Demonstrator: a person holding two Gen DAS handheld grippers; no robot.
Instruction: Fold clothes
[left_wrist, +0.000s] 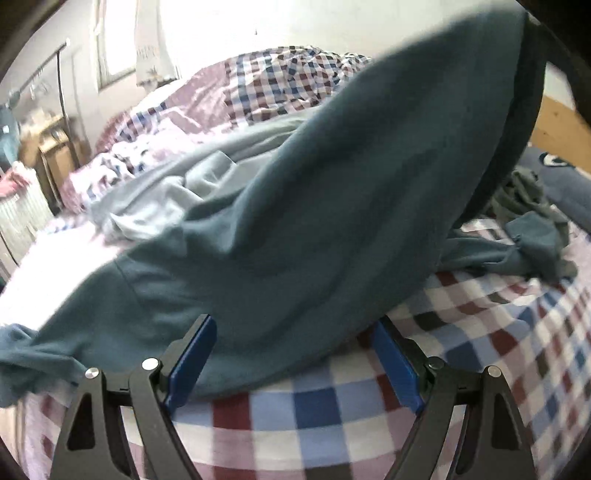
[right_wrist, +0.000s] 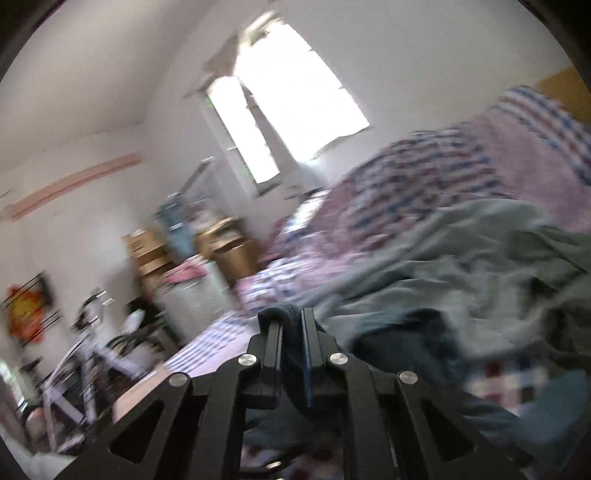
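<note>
The teal garment (left_wrist: 295, 221) lies partly on the bed (left_wrist: 332, 424), over the checked cover near the bed's near edge, with one end drawn up high toward the upper right of the left wrist view. One sleeve (left_wrist: 517, 251) trails flat toward the bed's right side; another end hangs off toward the left edge.

The left claw (left_wrist: 293, 363) stands with its blue fingers (left_wrist: 192, 362) wide apart, either side of the garment's lower fold, gripping nothing. The right claw (right_wrist: 291, 354) has its fingers drawn together on a pinch of teal cloth (right_wrist: 284, 317) that bunches up between and above them. The right wrist view is heavily blurred, so how much cloth sits in the pinch cannot be told.

A pale grey garment (left_wrist: 166, 199) lies crumpled behind the teal one, toward the middle of the bed, and a dark green one (left_wrist: 528, 195) sits near the far right.

Risks, as judged:
- The right claw's hold looks narrow; the hanging weight could pull the cloth free.
- With only one end held, the body sags and twists, so any fold laid from here could come out skewed.
- The left claw, closing where it stands, could catch two layers or the bed cover along with the garment.
- The trailing sleeve could drag onto the grey garment and tangle with it.
</note>
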